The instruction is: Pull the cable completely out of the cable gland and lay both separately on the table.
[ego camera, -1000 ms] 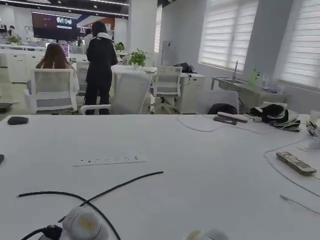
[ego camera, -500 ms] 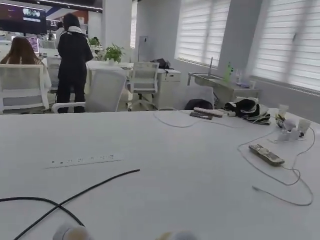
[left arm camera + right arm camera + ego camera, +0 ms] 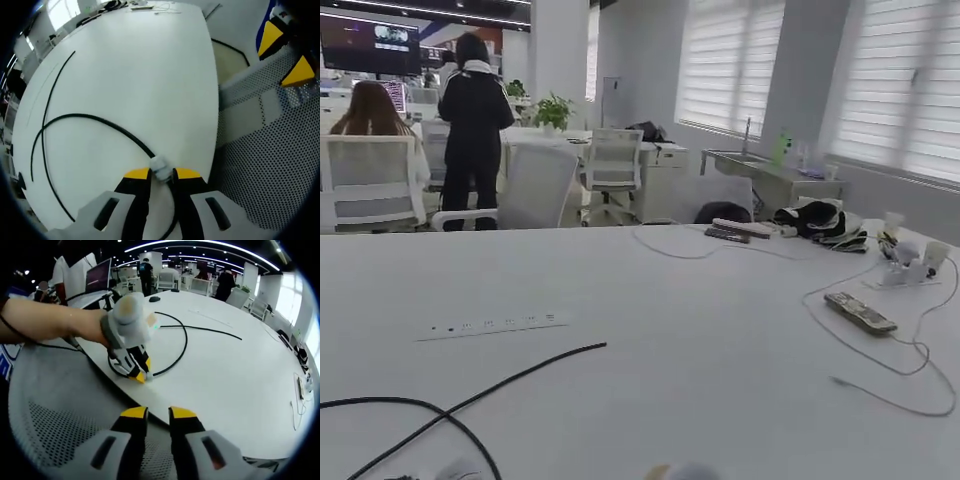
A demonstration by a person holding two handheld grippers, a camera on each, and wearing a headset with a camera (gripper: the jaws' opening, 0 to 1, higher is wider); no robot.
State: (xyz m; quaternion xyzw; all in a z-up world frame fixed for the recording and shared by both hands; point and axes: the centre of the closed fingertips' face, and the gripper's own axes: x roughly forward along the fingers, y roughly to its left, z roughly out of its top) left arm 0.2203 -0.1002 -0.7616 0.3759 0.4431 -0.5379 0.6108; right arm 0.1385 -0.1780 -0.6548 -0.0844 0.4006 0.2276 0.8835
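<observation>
The left gripper (image 3: 161,175) grips the pale cable gland (image 3: 159,165) between its fingers, low over the white table (image 3: 130,60) near its edge. The black cable (image 3: 95,120) runs into the gland and loops across the top (one long curl). The right gripper (image 3: 152,413) hovers off the edge, its fingers narrow and holding nothing.

The white surface (image 3: 700,330) lies open across its middle. A black cable (image 3: 520,379) loops over the near left part; a remote (image 3: 860,312) and thin cords (image 3: 880,368) occupy the right. A mesh chair (image 3: 60,427) crowds the near edge.
</observation>
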